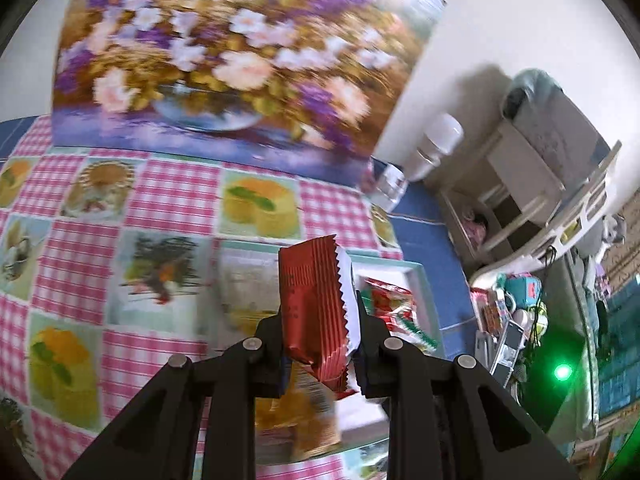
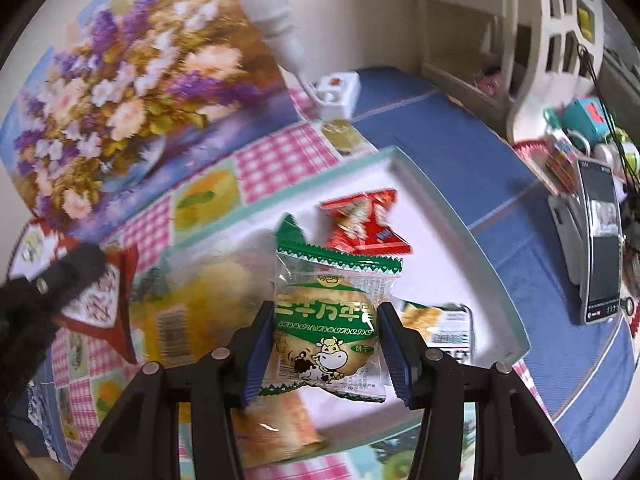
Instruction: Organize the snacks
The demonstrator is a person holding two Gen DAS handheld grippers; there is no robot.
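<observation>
Biscuit packet (image 2: 326, 328) between right jaws, level.

Glossy crinkled red foil wrapper (image 1: 316, 312); shiny clear plastic biscuit packet (image 2: 326, 328); smooth matt white tray (image 2: 432, 216) beneath the grippers.

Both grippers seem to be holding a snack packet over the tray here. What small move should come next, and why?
Probably lower the right gripper and release its green cow-print biscuit packet onto bare tray floor. It is clamped over the white tray, where a red packet already lies. The left gripper also holds a dark red wrapper above the tray, so it could follow.
</observation>
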